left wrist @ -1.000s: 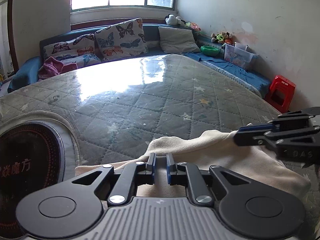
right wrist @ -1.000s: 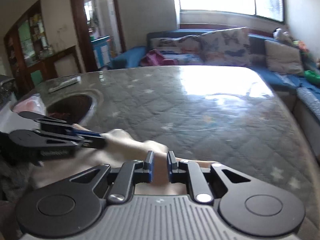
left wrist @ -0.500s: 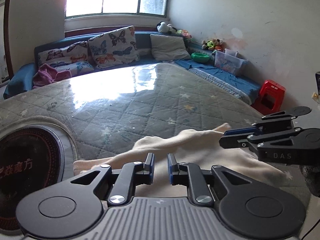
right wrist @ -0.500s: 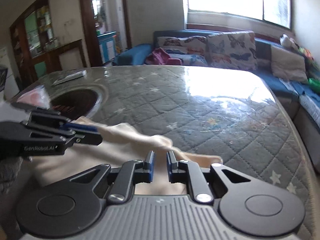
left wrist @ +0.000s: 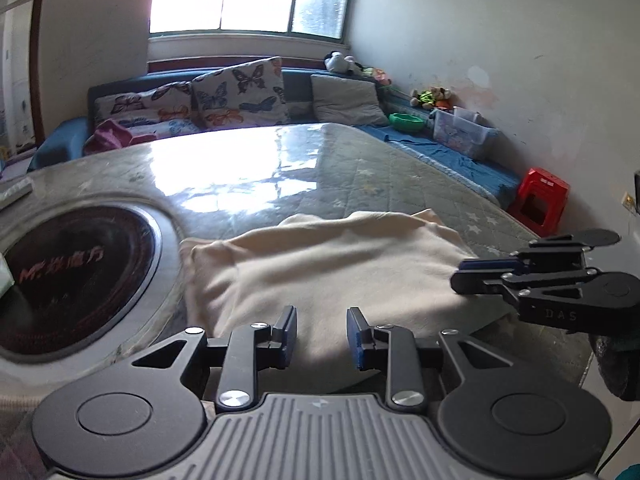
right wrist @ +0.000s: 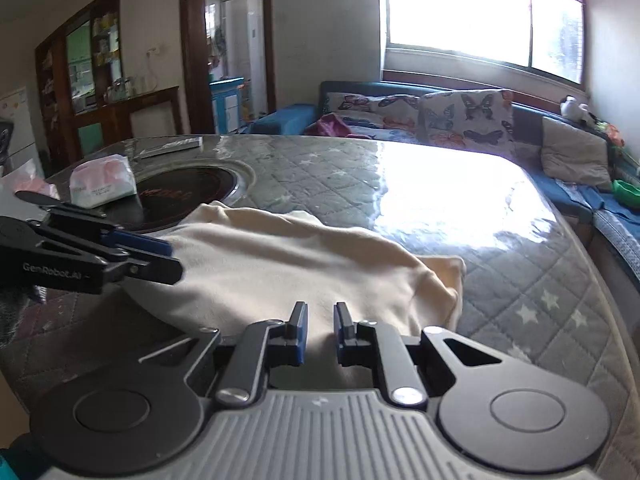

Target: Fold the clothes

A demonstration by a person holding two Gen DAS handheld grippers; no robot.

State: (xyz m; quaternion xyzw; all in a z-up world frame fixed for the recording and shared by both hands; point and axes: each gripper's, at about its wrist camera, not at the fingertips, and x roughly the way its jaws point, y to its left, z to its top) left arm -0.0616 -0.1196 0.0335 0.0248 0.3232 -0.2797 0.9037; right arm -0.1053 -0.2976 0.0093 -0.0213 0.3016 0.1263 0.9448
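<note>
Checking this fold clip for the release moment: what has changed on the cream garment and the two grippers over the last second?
Both grippers let go: the left gripper and right gripper were closed on the cream garment, and their fingers now stand apart and have drawn back from it. The garment lies loosely folded on the quilted table, near the round cooktop, which stayed put.

A cream-coloured garment of soft, fleecy-looking fabric is lying in a loosely folded heap on the grey quilted table cover, near the table's front edge. Its top surface is bulging and rippling in broad soft folds rather than lying flat. One rounded edge is resting just beside the dark round inset cooktop, while at the opposite end a small flap is sticking out flat onto the quilting
</note>
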